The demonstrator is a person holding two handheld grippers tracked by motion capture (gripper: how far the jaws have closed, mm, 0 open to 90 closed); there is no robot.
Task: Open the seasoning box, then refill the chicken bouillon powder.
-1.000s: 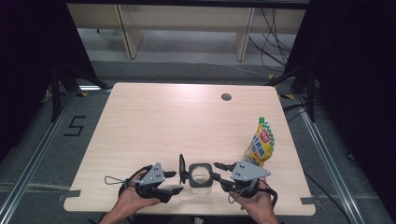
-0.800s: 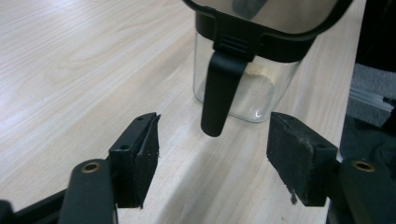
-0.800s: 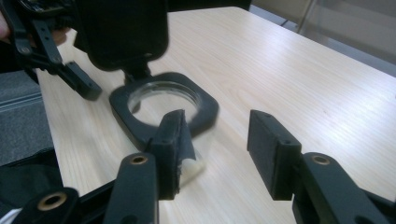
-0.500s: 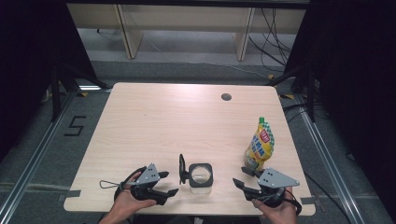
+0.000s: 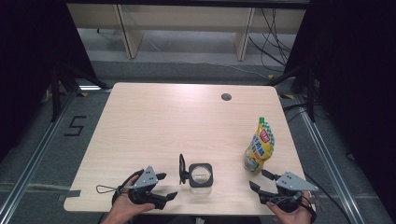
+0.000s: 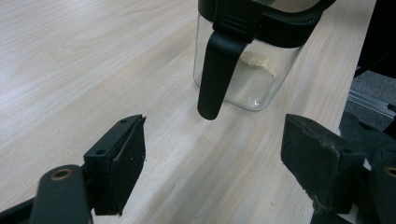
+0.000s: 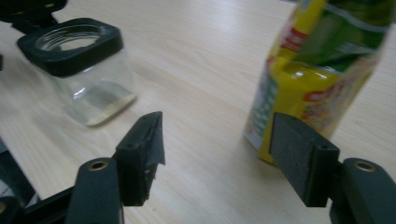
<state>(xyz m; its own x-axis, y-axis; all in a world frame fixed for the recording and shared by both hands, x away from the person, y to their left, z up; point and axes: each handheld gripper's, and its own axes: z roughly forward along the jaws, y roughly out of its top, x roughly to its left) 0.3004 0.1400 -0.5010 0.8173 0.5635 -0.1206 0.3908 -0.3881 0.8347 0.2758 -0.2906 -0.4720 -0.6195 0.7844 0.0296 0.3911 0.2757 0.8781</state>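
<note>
A square clear glass jar (image 5: 201, 178) with a black collar stands near the table's front edge, its black lid (image 5: 181, 169) flipped open to its left. The jar (image 6: 252, 60) and its hanging lid (image 6: 215, 70) sit just beyond my left gripper (image 6: 212, 156), which is open and holds nothing. In the high view that left gripper (image 5: 166, 186) lies left of the jar. A yellow and green pouch (image 5: 259, 144) stands upright at the right. My right gripper (image 5: 259, 181) is open just in front of it; the pouch (image 7: 317, 70) and jar (image 7: 86, 70) show past my right gripper (image 7: 217, 149).
The light wooden table (image 5: 177, 121) has a round cable hole (image 5: 226, 97) near its far edge. Shelving legs and loose cables lie on the floor beyond the table. Black frames stand at both sides.
My right gripper has drawn away from the jar, moving right and toward the front edge, and now faces the pouch. The left gripper has barely moved.
</note>
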